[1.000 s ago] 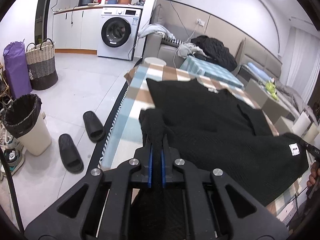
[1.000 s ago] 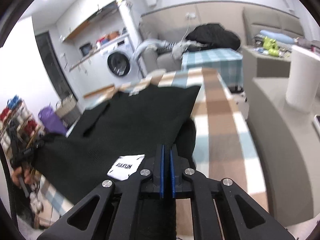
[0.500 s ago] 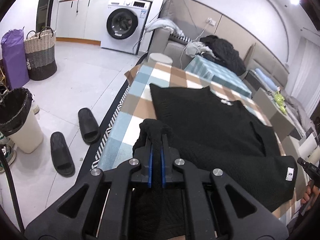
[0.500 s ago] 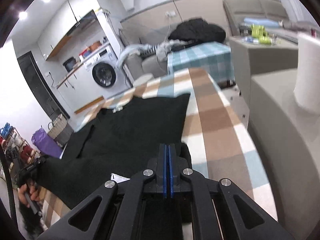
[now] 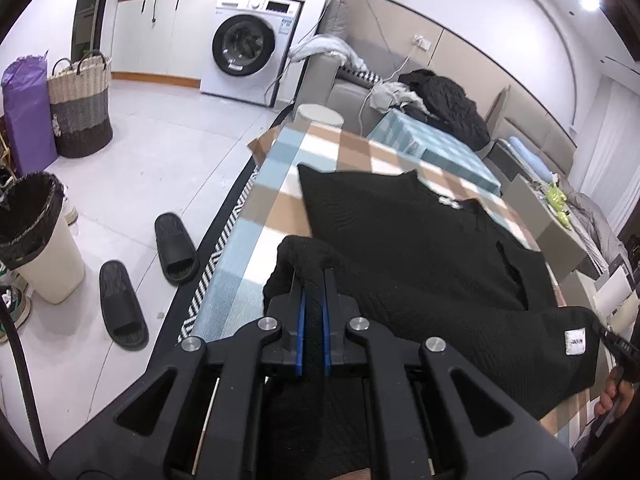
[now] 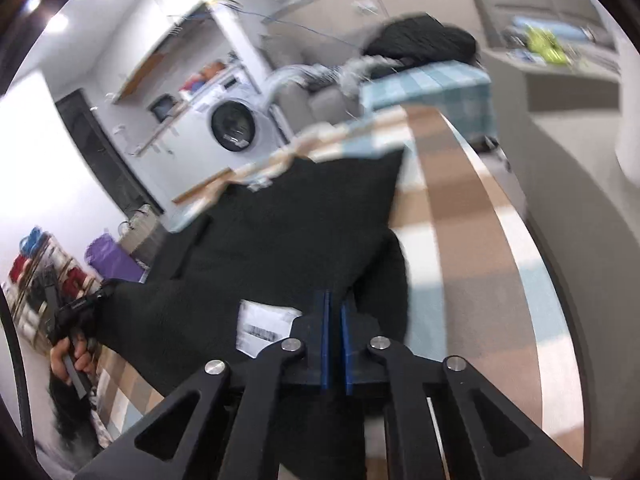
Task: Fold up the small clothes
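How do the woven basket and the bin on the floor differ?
The basket is woven, pale above and dark below; the bin is smooth and cream. The basket has two handles arching over its rim, while the bin has none and is lined with a black bag folded over its rim. The basket stands farther off, beside a purple bag; the bin stands nearer, by the slippers. Both stand upright and open-topped.

Black garment (image 5: 420, 264): matt ribbed knit cloth with a white fabric label (image 5: 575, 342). Counter (image 5: 276, 200): covered in smooth checked cloth of tan, blue and white. Left tool (image 5: 314, 276): matt black plastic, blue pads, bright metal pins. Floor (image 5: 168, 152): glossy pale tile.
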Demonstrator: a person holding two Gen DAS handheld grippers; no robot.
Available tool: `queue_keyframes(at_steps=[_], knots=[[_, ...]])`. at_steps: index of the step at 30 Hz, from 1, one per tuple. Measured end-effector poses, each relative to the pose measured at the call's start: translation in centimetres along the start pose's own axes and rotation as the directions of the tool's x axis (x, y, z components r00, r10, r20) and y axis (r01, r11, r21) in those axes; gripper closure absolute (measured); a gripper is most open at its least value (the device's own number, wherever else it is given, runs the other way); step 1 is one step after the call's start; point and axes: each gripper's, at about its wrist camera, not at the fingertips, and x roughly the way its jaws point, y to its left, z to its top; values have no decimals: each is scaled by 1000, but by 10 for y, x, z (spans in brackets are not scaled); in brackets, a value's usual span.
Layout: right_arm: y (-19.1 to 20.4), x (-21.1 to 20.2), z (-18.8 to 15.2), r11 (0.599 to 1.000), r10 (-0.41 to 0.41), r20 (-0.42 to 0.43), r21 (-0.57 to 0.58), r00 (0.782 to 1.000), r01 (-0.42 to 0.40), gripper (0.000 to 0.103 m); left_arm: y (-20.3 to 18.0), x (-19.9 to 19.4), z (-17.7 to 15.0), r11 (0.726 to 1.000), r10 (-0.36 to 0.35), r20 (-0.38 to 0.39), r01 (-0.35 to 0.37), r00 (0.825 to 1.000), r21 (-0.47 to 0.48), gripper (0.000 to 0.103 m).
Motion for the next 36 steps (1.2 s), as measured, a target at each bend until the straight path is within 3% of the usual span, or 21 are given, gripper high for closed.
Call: queue_keyframes(at_steps=[5, 9, 13, 15, 17, 18, 20, 23, 29, 30, 31, 32, 36], knots=[[4, 13, 31, 995, -94, 44, -16, 995, 95, 99, -5, 6, 13, 1000, -3, 17, 3, 1000, 0, 99], [-10, 52, 42, 973, -229, -10, 16, 973, 229, 99, -2, 35, 15, 999, 34, -30, -34, 999, -17, 99], [-29, 76, 40, 961, -263, -93, 66, 960, 269, 97, 0, 57, 11, 998, 69, -93, -70, 993, -10, 98], [-34, 75, 34, 962, -248, -131, 80, 960, 260, 88, 2, 58, 8, 997, 67, -116, -69, 991, -18, 89], [-38, 63, 27, 970, -202, -133, 110, 970, 217, 67, 5, 55, 3, 997, 58, -133, -62, 989, -33, 71], [-40, 56, 23, 974, -175, -137, 123, 975, 192, 62, 7, 53, -1, 997, 52, -144, -59, 988, -46, 57], [-43, 43, 12, 978, -128, -144, 148, 981, 149, 59, 10, 47, -10, 997, 29, -155, -39, 987, -61, 49], [-44, 31, -7, 979, -66, -173, 178, 983, 97, 50, 9, 43, -25, 999, 11, -195, -20, 981, -47, 48], [-28, 40, -22, 989, -27, -190, 140, 981, 55, 51, -6, 52, -42, 1000, 27, -212, -28, 977, 2, 51], [-25, 44, -23, 990, -35, -192, 127, 981, 60, 53, -10, 53, -43, 1000, 27, -203, -26, 979, 9, 64], [-24, 46, -24, 991, -42, -196, 118, 980, 66, 64, -12, 54, -44, 1000, 24, -201, -22, 979, 14, 73], [-20, 49, -24, 993, -55, -203, 96, 978, 75, 72, -16, 55, -46, 999, 27, -197, -23, 980, 25, 75], [-16, 47, -27, 995, -66, -213, 65, 975, 81, 80, -26, 52, -49, 997, 50, -183, -39, 982, 67, 83]])
